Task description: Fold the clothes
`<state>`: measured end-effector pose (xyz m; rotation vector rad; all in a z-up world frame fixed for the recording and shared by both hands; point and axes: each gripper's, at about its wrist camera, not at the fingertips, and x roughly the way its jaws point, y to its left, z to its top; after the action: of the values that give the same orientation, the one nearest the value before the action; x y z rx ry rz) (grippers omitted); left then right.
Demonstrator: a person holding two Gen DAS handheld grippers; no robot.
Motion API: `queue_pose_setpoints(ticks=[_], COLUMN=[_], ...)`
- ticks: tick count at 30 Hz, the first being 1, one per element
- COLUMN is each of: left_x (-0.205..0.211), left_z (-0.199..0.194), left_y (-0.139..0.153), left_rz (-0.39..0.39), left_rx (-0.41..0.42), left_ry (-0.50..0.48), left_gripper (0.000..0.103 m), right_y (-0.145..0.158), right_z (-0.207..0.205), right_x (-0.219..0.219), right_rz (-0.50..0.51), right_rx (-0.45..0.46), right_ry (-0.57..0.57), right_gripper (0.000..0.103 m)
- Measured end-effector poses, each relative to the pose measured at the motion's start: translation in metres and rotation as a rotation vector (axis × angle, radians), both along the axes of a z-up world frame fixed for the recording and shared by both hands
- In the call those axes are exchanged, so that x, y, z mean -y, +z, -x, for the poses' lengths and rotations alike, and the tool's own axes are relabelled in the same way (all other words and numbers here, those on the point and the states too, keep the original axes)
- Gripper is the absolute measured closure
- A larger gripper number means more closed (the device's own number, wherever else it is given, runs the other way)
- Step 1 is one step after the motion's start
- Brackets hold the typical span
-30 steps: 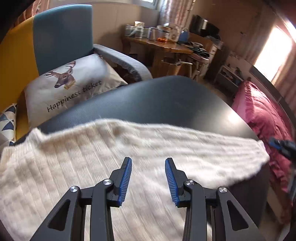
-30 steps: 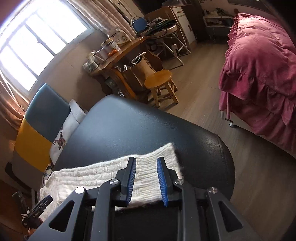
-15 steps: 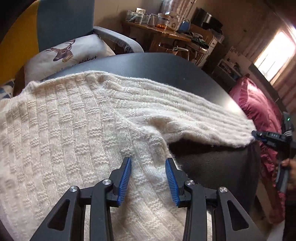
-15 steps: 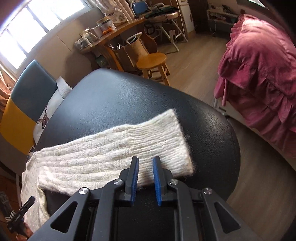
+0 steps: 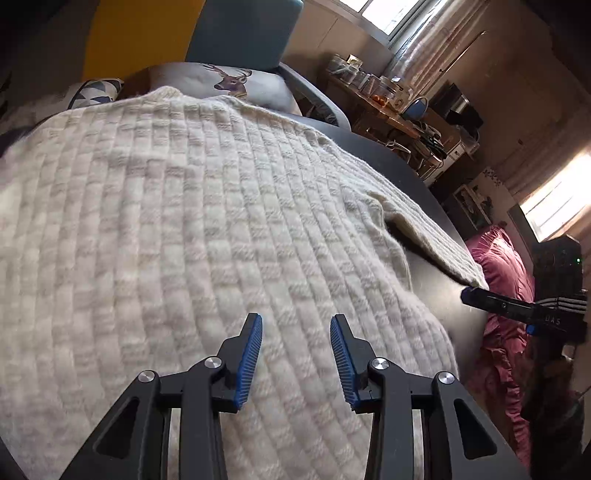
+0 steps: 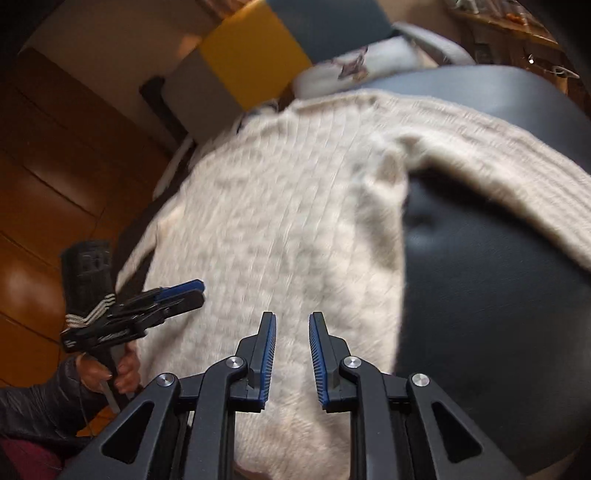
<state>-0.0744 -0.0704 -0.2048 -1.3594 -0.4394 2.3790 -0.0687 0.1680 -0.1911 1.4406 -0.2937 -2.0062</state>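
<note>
Here, cream knit sweater lies spread flat over dark padded worktop, one sleeve stretched toward worktop's far side. Left gripper hovers over sweater body, fingers apart, nothing between them. Right gripper likewise above sweater's lower part, fingers parted, empty. Right view blurred. Deer-print cushion on armchair beyond sweater. Pink bed beside worktop.

A dark, shiny tabletop holds 1 fuzzy cream sweater, spread flat, its sleeve stretched out to the right.
</note>
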Motion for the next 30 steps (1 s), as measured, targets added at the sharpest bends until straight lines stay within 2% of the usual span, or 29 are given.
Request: queue_pose_setpoints(ticks=[4, 8, 10, 12, 15, 17, 20, 26, 28, 30], left_x=[-0.002, -0.009, -0.002, 0.007, 0.024, 0.035, 0.043, 0.042, 0.044, 0.049], left_z=[-0.042, -0.077, -0.089, -0.100, -0.117, -0.129, -0.146, -0.167, -0.170, -0.170], left_y=[0.006, 0.014, 0.012, 0.010, 0.004, 0.002, 0.000, -0.002, -0.005, -0.005], left_rz=[-0.008, 0.016, 0.002, -0.014, -0.062, -0.094, -0.094, -0.053, -0.060, -0.073], left_rx=[-0.014, -0.046, -0.035, -0.018, 0.017, 0.030, 0.036, 0.033, 0.038, 0.039], left_ry=[-0.082, -0.161, -0.153, -0.140, -0.121, -0.100, -0.093, -0.124, -0.118, -0.096], left_gripper=[0.064, 0.064, 0.064, 0.064, 0.064, 0.064, 0.062, 0.058, 0.057, 0.057], right_y=[-0.009, -0.006, -0.005, 0.002, 0.011, 0.011, 0.007, -0.008, -0.014, -0.020], right_z=[-0.022, -0.059, -0.083, -0.111, -0.154, -0.173, -0.183, -0.177, -0.176, -0.174], right_x=[0.007, 0.011, 0.015, 0.020, 0.035, 0.044, 0.055, 0.072, 0.078, 0.088], right_rz=[-0.039, 0.017, 0.048, -0.057, -0.265, -0.347, -0.466, -0.608, -0.652, -0.684], right_rx=[0.046, 0.115, 0.149, 0.073, -0.099, -0.167, -0.285, -0.402, -0.437, -0.467], right_ry=[0.019, 0.092, 0.115, 0.120, 0.167, 0.201, 0.214, 0.251, 0.274, 0.288], right_gripper=[0.084, 0.079, 0.078, 0.076, 0.075, 0.075, 0.075, 0.075, 0.075, 0.080])
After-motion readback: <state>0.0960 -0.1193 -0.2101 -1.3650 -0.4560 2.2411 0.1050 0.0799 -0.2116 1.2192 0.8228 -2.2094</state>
